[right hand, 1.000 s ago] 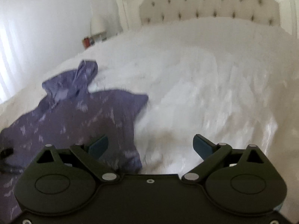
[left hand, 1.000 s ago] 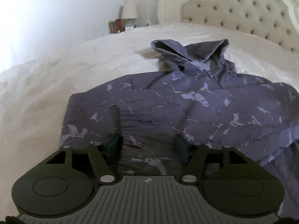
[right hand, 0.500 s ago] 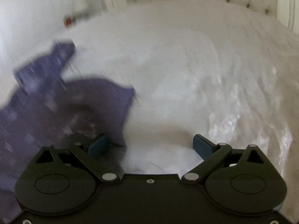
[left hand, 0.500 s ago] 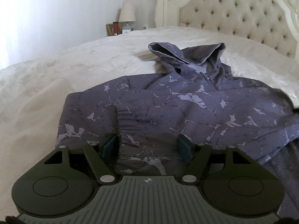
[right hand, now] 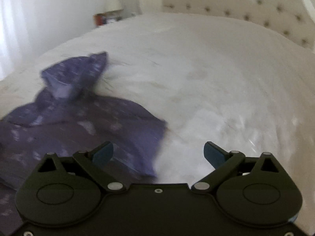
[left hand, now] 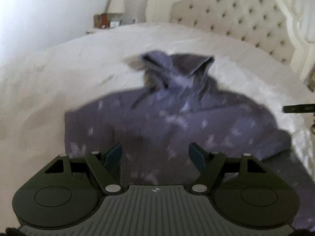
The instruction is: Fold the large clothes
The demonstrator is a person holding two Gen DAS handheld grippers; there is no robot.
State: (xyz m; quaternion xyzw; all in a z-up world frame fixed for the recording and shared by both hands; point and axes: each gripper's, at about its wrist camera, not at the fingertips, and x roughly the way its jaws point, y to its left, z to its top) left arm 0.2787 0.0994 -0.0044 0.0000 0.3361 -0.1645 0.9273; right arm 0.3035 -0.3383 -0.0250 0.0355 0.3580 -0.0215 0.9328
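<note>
A purple-grey hoodie (left hand: 177,122) with pale marbled marks lies flat on the white bed, hood (left hand: 177,66) toward the headboard and a sleeve folded across its front. My left gripper (left hand: 155,155) hovers above the hoodie's lower front. Its jaws are opening and nothing is pinched between them; the cloth lies below the pads. In the right wrist view the hoodie (right hand: 78,122) fills the lower left. My right gripper (right hand: 158,153) stands wide open over the hoodie's right edge, its right fingertip over bare bedding, holding nothing.
The white bedspread (left hand: 59,78) stretches wide on both sides of the hoodie. A cream tufted headboard (left hand: 236,15) closes the far end. A lamp (left hand: 116,5) and small items stand on a nightstand at the far left corner.
My left gripper has lifted off the hoodie and its jaws have spread; the folded sleeve cuff no longer sits between the pads. My right gripper has risen and shifted, still open.
</note>
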